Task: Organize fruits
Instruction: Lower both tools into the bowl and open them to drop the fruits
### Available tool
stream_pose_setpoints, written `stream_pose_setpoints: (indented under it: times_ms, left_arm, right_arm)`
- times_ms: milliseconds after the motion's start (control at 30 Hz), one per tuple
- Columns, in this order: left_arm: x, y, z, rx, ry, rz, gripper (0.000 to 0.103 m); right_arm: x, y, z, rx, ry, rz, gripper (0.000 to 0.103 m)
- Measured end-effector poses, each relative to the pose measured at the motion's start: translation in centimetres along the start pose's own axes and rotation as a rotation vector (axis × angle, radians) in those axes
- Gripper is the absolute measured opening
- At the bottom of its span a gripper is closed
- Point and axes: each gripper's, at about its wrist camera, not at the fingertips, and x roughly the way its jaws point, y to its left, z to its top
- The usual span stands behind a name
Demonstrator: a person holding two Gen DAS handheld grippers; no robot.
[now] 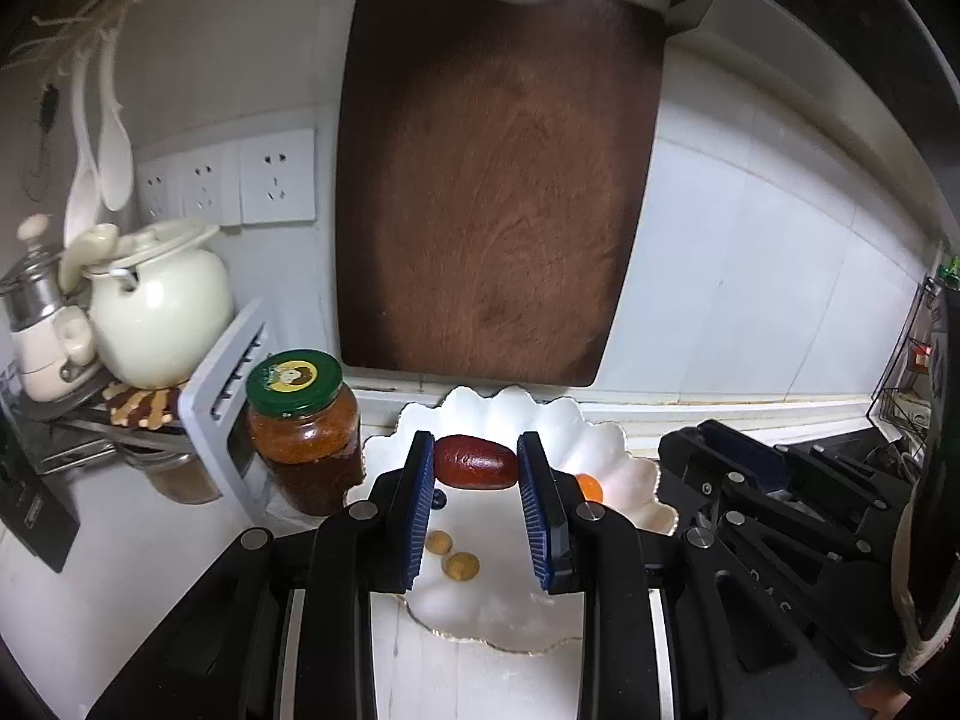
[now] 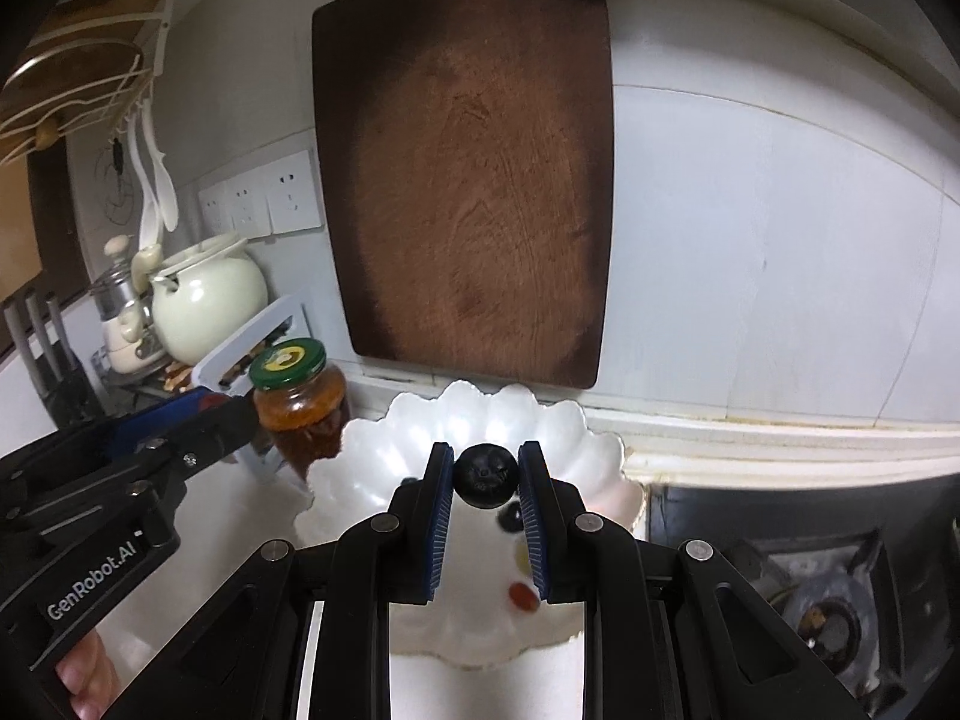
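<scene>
A glossy red-brown date (image 1: 475, 461) and a dark blueberry (image 2: 485, 476) are each held clamped above a white scalloped dish (image 1: 498, 414), where two small tan fruits (image 1: 450, 555) and an orange one (image 1: 588, 486) lie loose.

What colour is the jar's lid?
Green, with a yellow round label in the middle; the lid shows best in the left wrist view.

Right gripper (image 2: 485, 474) clamps a blueberry (image 2: 485, 476) above the white plate (image 2: 414, 438).
</scene>
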Motion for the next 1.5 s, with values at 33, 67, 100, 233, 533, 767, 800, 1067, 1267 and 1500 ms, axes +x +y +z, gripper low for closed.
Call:
stream_pose_setpoints:
  times_ms: [33, 67, 100, 233, 533, 767, 800, 1067, 1267, 1500]
  left_arm:
    - [0.6, 0.1, 0.2, -0.002, 0.011, -0.001, 0.028]
    - [1.1, 0.2, 0.4, -0.003, 0.022, -0.005, 0.028]
    - [1.8, 0.4, 0.6, -0.003, 0.034, -0.006, 0.028]
    - [4.2, 0.9, 1.0, -0.013, 0.091, -0.010, 0.028]
    - [9.6, 1.5, 1.1, 0.002, 0.204, 0.012, 0.028]
    - [13.7, 1.4, -0.1, 0.016, 0.311, 0.018, 0.028]
    - [14.1, 1.5, -0.2, 0.014, 0.322, 0.016, 0.028]
    - [16.7, 1.5, -1.3, 0.036, 0.388, 0.038, 0.029]
    - [16.8, 1.5, -1.8, 0.062, 0.389, 0.027, 0.045]
    - [14.6, 1.6, -1.9, 0.095, 0.324, 0.059, 0.062]
  right_arm:
    - [0.5, 0.0, 0.2, -0.004, 0.004, -0.004, 0.023]
    - [1.1, 0.1, 0.5, -0.010, 0.011, -0.009, 0.023]
    - [1.5, 0.1, 0.7, -0.013, 0.014, -0.010, 0.023]
    - [3.3, 0.1, 1.3, -0.022, 0.036, -0.018, 0.023]
    - [7.8, -0.2, 1.5, -0.042, 0.125, -0.019, 0.023]
    - [11.4, -1.2, 0.7, 0.010, 0.225, 0.024, 0.024]
    - [11.8, -1.3, 0.5, 0.015, 0.239, 0.024, 0.024]
    - [14.3, -2.2, -0.7, 0.014, 0.318, -0.010, 0.024]
    - [14.6, -2.5, -1.4, 0.016, 0.344, -0.038, 0.040]
    - [12.8, -3.1, -2.1, 0.038, 0.322, -0.098, 0.047]
